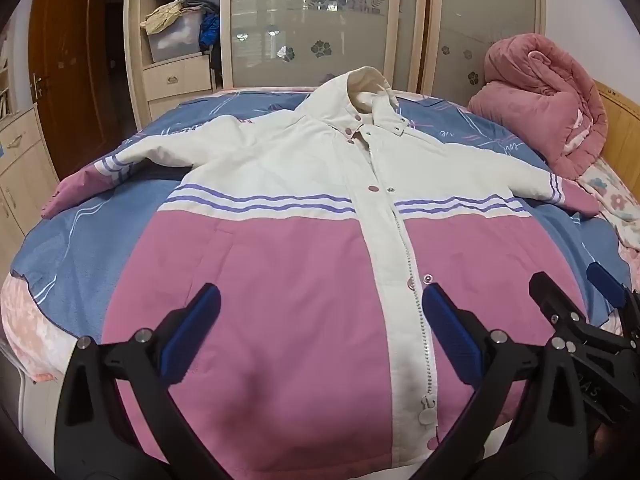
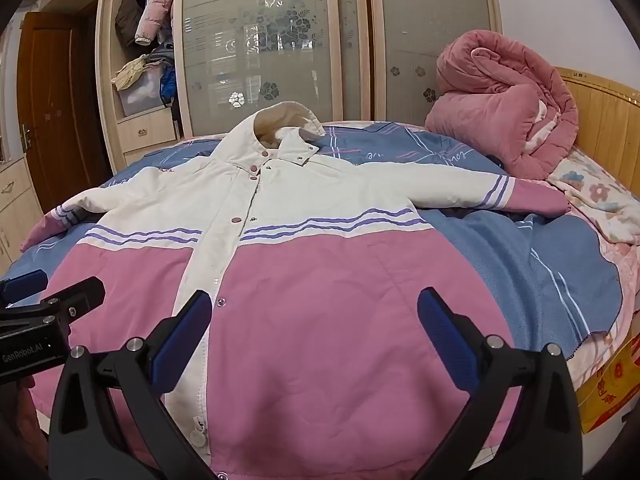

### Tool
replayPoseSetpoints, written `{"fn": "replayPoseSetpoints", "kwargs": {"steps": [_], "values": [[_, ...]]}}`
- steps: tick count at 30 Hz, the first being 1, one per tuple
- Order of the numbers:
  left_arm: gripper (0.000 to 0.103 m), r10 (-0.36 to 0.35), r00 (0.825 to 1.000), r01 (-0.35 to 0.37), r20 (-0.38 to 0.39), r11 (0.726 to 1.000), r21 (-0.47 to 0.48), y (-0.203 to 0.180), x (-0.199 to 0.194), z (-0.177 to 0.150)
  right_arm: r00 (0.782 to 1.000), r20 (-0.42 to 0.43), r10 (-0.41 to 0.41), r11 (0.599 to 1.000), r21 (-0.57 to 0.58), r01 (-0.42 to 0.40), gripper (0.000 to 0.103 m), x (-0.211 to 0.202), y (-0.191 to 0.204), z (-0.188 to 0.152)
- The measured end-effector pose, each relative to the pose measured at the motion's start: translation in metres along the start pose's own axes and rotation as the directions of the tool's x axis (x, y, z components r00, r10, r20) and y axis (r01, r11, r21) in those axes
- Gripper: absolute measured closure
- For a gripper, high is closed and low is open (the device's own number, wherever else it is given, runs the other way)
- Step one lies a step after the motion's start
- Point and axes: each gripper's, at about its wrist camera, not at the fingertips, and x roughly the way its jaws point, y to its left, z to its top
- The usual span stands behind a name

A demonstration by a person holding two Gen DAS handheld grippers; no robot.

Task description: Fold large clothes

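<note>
1. I see a wide bed (image 1: 60, 248) under a blue sheet with thin white and pink lines; it fills most of both views.
2. Behind it stands a pale wooden wardrobe with frosted, flower-etched sliding doors (image 1: 312, 24). Its open left bay holds hanging coats and a clear storage box.
3. The task's thing, a large padded jacket, cream above and pink below, with purple stripes (image 1: 280, 264), lies flat and face up in the middle of the bed. Its front is zipped shut, both sleeves are spread out sideways, and the collar points to the wardrobe. The hem is nearest to me.
4. A rolled-up pink quilt (image 2: 504, 120) sits at the far right of the bed, against the wooden headboard (image 2: 600, 120), well apart from the jacket's body and near its right cuff.
5. My left gripper, black with blue pads (image 1: 320, 312), hovers over the jacket's lower left panel. Its fingers are spread wide with nothing between them but cloth below.
6. My right gripper, of the same make (image 2: 314, 320), hovers over the lower right panel. Its fingers are likewise spread wide and pinch nothing.
7. Each gripper shows at the edge of the other's view, side by side.
</note>
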Motion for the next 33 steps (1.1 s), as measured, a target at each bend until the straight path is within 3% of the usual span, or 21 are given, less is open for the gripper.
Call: {"fn": "replayPoseSetpoints", "kwargs": {"steps": [4, 6, 33], "values": [[0.002, -0.029, 1.0, 0.029, -0.001, 1.0, -0.006, -0.0009, 0.0018, 0.0006, 1.0, -0.002, 0.003, 1.0, -0.005, -0.003, 0.001, 0.0005, -0.0003, 0.0001], [0.002, 0.002, 1.0, -0.002, 0.022, 1.0, -0.011, -0.0051, -0.0036, 0.0002, 1.0, -0.001, 0.005, 1.0, -0.008, -0.005, 0.001, 0.0007, -0.0002, 0.0004], [0.002, 0.026, 1.0, -0.026, 0.017, 1.0, 0.003, -0.0006, 0.0018, -0.0048, 1.0, 0.003, -0.011, 1.0, -0.002, 0.011, 0.001, 0.0005, -0.0001, -0.0013]]}}
